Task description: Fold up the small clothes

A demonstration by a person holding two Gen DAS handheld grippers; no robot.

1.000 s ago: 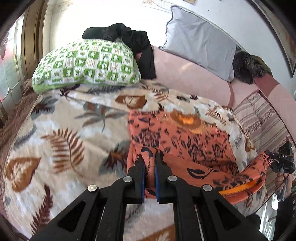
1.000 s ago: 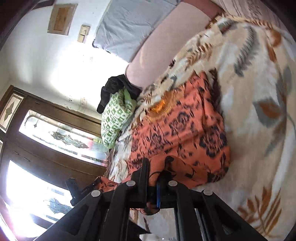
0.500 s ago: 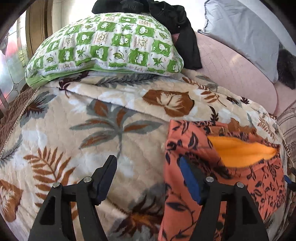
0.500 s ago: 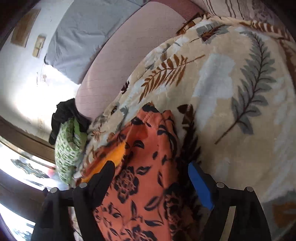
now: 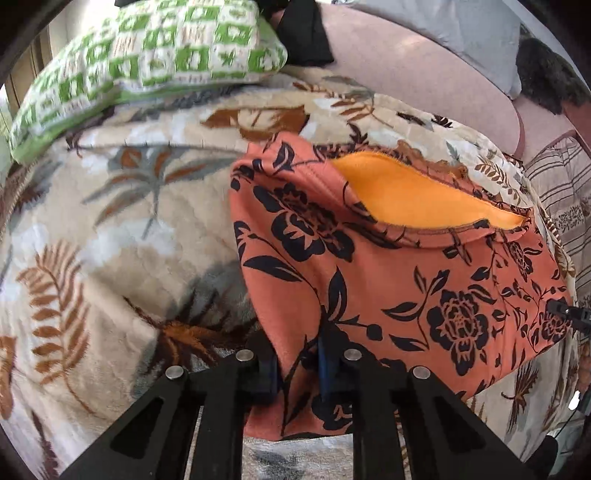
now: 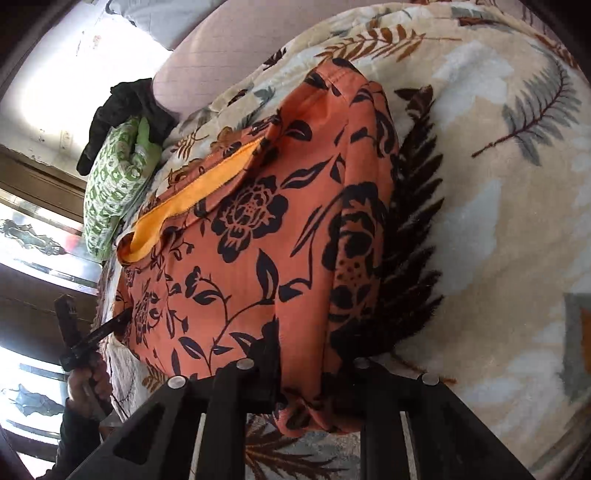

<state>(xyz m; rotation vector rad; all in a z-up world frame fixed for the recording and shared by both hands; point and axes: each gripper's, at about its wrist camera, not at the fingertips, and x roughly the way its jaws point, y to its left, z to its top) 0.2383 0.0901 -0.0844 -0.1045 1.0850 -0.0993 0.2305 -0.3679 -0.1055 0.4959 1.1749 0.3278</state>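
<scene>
An orange garment with black flowers [image 5: 388, 280] lies folded on a leaf-patterned blanket [image 5: 110, 240], its plain orange inside showing at the far edge. My left gripper [image 5: 297, 363] is closed on the garment's near left corner. My right gripper [image 6: 301, 365] is closed on the garment's [image 6: 266, 258] near right corner. The right gripper also shows at the right edge of the left wrist view [image 5: 567, 314], and the left gripper at the left of the right wrist view [image 6: 107, 326].
A green checked pillow [image 5: 147, 55] and a black garment [image 5: 303, 29] lie at the far left. A pink sofa back [image 5: 424, 74] with a grey cushion [image 5: 461, 26] runs behind. A striped cover [image 5: 565, 206] is at the right.
One second ago both grippers held a garment edge and carried it forward. Half a second ago both were open. Now both have drawn back and shut on the near corners of the folded garment.
</scene>
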